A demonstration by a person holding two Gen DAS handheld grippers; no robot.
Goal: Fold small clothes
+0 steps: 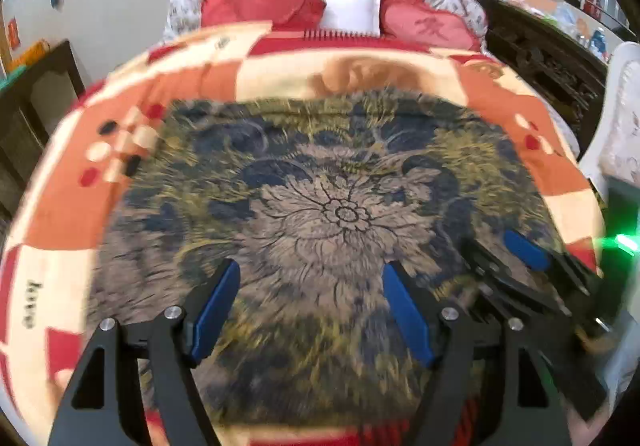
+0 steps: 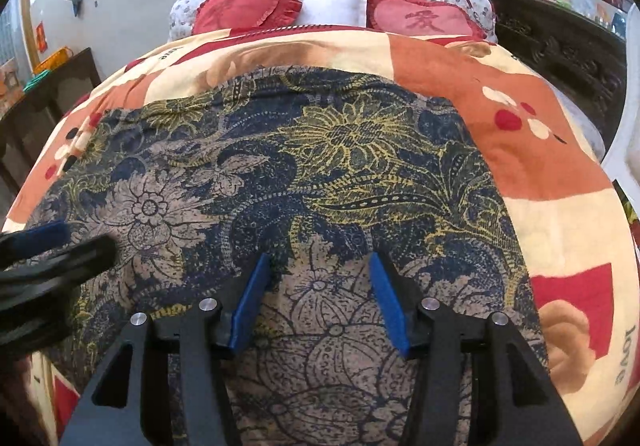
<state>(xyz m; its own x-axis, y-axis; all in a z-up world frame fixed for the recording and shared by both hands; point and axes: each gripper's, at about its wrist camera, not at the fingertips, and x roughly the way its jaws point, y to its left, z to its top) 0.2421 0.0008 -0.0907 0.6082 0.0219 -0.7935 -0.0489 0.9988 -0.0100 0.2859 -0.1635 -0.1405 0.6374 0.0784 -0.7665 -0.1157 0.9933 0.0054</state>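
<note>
A dark blue, tan and yellow floral cloth (image 1: 320, 185) lies spread flat on the bed; it also fills the right wrist view (image 2: 304, 165). My left gripper (image 1: 312, 274) is open and empty, hovering over the cloth's near middle. My right gripper (image 2: 316, 266) is open and empty above the cloth's near right part. The right gripper shows in the left wrist view (image 1: 520, 258) at the right. The left gripper shows at the left edge of the right wrist view (image 2: 52, 242).
The bed has an orange, red and cream patterned blanket (image 2: 520, 133). Two red heart pillows (image 2: 248, 5) and a white pillow (image 2: 336, 1) lie at the headboard. Dark wooden furniture stands at the left (image 1: 36, 101) and the right (image 2: 560, 45).
</note>
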